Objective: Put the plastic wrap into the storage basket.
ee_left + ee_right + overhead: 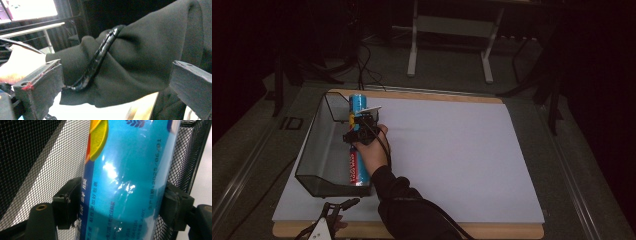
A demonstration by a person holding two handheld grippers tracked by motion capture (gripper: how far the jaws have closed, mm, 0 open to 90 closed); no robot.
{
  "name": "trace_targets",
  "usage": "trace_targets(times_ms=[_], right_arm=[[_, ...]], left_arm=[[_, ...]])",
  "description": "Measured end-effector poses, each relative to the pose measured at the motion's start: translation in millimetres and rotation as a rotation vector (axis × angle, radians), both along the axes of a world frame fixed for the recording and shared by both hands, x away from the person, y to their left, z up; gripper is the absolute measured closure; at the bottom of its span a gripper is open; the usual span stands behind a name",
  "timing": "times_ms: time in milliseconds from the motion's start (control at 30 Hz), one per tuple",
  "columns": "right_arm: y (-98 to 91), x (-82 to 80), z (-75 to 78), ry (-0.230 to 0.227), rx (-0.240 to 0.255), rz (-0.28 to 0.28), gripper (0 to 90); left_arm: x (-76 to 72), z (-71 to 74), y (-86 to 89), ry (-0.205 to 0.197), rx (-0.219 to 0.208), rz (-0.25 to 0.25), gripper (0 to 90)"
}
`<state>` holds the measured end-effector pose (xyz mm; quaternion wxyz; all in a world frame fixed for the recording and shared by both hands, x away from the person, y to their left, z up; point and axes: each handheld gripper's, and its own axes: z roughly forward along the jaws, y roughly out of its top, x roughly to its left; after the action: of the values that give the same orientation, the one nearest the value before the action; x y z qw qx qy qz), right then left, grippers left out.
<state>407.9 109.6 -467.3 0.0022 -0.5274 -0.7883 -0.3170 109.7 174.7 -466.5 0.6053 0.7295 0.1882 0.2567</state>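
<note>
Right tool (117, 205) clamps blue tube (127, 182) against mesh basket (319, 150) right wall; left tool (334, 212) wide, at table (462, 150) near edge

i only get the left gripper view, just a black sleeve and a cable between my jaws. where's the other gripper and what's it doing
Observer: In the high view, the right gripper is over the black mesh basket at the left of the white board.
Operator: holding anything
Observer: Yes. In the right gripper view, its two jaws press on either side of a blue tube-shaped package.
Operator: is the package in the basket
Observer: It lies lengthwise along the basket's right wall, with mesh behind it; whether it rests on the floor I cannot tell.
Operator: and my own gripper
Observer: The left gripper sits open at the board's near edge, apart from the basket.
</note>
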Motion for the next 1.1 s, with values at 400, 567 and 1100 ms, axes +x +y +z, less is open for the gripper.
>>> trace_targets(times_ms=[400,567,1100], right_arm=[[-16.9,1.0,32.4,-0.087,-0.005,0.073,19.6],[-29.0,-2.3,40.5,-0.122,-0.004,0.125,16.0],[-75.1,-16.6,56.3,-0.209,0.04,0.196,14.5]], left_arm=[[0.1,0.1,-0.7,-0.001,0.002,-0.001,0.6],[0.9,-0.2,-0.9,0.002,0.002,0.001,0.6],[2.4,-0.5,-2.0,0.008,0.002,0.012,0.6]])
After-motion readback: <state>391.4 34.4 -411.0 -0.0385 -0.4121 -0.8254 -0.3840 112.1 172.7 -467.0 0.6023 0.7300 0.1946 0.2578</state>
